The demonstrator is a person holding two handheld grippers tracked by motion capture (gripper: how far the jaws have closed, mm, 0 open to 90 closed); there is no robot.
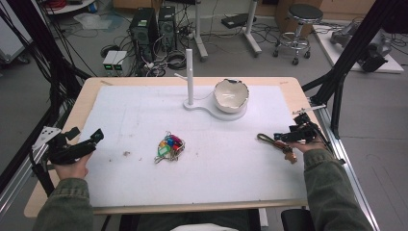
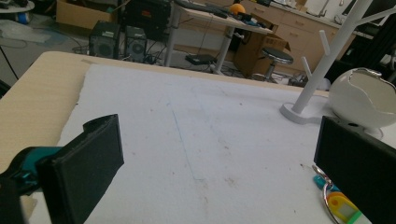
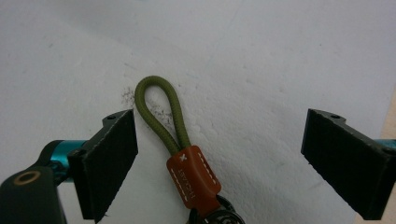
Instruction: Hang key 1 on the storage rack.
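An olive cord loop with a brown leather tab lies flat on the white mat at the right. My right gripper is open, one jaw on each side of the tab, not touching it. In the high view that keychain strap lies just ahead of the right gripper. A bunch of colourful key tags rests mid-mat. My left gripper sits open and empty at the left edge, pointing toward the bunch. The left gripper view catches the key tags low beside its right jaw.
A white peg stand with a cracked white bowl on its base stands at the back of the table. Black frame posts rise at the right. Computers, cables and a stool are on the floor beyond.
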